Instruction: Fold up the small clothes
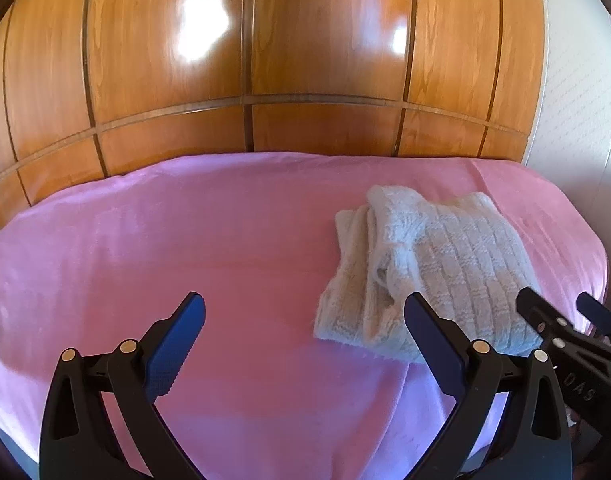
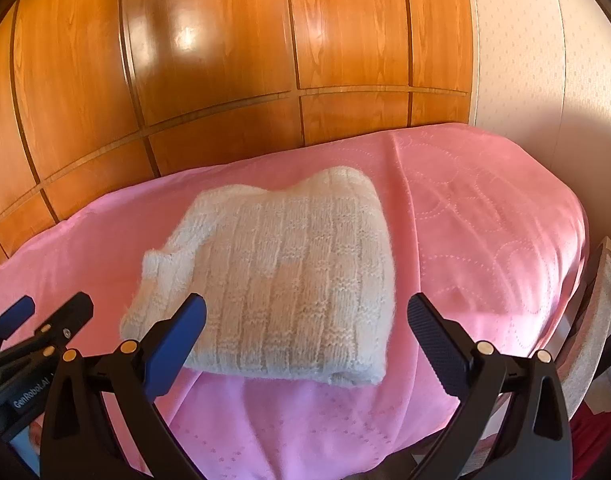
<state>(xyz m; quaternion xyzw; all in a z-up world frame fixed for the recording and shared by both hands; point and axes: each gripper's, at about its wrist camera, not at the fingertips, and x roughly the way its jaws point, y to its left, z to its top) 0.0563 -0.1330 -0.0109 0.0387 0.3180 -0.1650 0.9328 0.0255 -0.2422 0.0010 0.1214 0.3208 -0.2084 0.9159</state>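
Judging by how things lie, you are close to the end of this piece. Your white knitted garment (image 2: 273, 276) sits on the pink bedspread (image 2: 485, 240) as a compact, roughly rectangular bundle, toward the side of the bed nearer the pale wall (image 2: 517, 60), with the wooden panelling (image 2: 225, 60) behind it. From the right wrist view the top layer looks smooth and squared, its ribbed pattern running evenly across.

From the left wrist view the picture is less tidy: the bundle's left edge (image 1: 357, 280) shows loose layers, with a strip or sleeve spilling out beside the main fold and a small gap between the layers. You may want to tuck or flatten that side before calling it finished.

Your left gripper (image 1: 305, 340) is spread wide and holds nothing; it hovers over the bare spread just beside the garment's near left corner, its right finger overlapping the knit in the view, though contact cannot be confirmed. Your right gripper (image 2: 305, 340) is likewise spread wide and empty, hanging above the garment's near edge with one finger at each side of it.

No other clothes show on the bed, so whether more pieces wait for you cannot be told.
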